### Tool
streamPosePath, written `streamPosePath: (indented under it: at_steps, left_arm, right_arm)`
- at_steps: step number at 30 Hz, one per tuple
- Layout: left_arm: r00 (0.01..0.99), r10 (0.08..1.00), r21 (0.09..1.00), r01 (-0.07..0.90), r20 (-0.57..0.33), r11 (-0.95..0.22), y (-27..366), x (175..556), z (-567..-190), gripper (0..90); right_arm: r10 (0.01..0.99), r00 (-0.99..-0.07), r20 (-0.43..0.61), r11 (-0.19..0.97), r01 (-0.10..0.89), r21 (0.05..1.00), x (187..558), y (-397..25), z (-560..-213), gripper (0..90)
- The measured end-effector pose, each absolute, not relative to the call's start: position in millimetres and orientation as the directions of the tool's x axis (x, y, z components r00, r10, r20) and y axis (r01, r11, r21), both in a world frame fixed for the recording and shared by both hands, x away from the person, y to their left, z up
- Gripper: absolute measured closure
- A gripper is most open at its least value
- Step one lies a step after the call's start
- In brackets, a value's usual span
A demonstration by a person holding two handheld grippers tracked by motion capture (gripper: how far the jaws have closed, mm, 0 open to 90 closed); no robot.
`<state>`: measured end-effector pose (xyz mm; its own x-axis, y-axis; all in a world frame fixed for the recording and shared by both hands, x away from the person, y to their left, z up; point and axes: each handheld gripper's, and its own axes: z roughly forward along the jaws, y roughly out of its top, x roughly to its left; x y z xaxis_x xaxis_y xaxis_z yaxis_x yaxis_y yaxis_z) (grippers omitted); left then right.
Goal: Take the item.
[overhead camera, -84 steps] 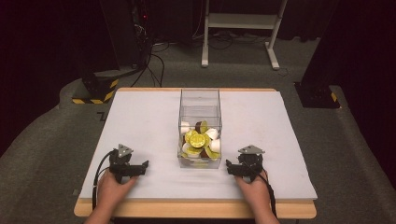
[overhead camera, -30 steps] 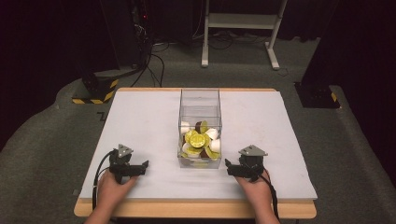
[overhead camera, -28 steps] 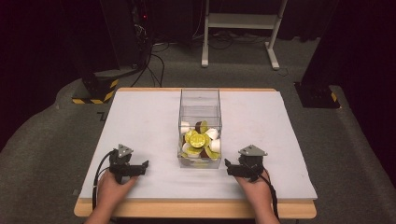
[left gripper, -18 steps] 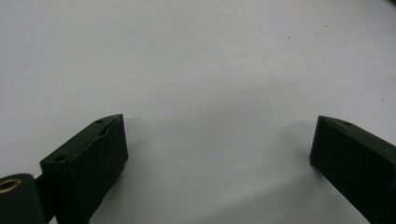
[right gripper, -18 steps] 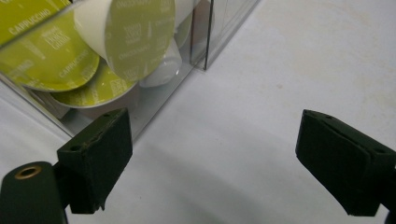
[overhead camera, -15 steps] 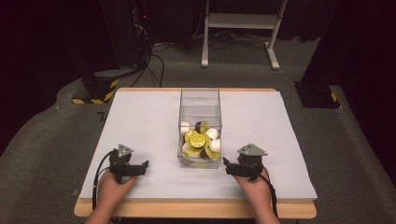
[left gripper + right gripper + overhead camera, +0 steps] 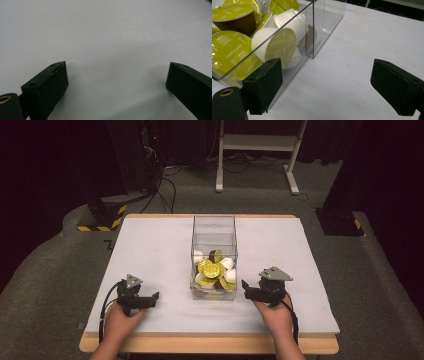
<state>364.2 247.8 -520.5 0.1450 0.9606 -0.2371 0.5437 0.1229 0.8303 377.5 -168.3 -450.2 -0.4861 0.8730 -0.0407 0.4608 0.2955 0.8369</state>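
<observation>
The right gripper (image 7: 246,289), jaws spread wide, sits beside the clear box (image 7: 214,236) at frame centre. It should rise above the rim before descending on a capsule (image 7: 212,269). The left gripper (image 7: 154,298) rests open, lower left.

Lab: equipment rack (image 7: 150,150), floor cables (image 7: 170,175)

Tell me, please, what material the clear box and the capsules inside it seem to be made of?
The box looks like glossy clear acrylic or similar plastic: see-through walls with bright edges. The capsules seem white or brown plastic cups with shiny yellow-green foil lids, printed "cappuccino".
</observation>
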Motion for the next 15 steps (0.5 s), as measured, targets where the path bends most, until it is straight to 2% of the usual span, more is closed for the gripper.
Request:
streamPosePath:
  at_steps: [15]
  left_arm:
    - [0.146,0.961,0.830,0.544,-0.236,0.121,247.9,364.2,-520.5,4.2]
  right_arm:
    - [0.864,-0.502,-0.029,0.276,0.426,0.861,379.9,-165.4,-433.4,11.2]
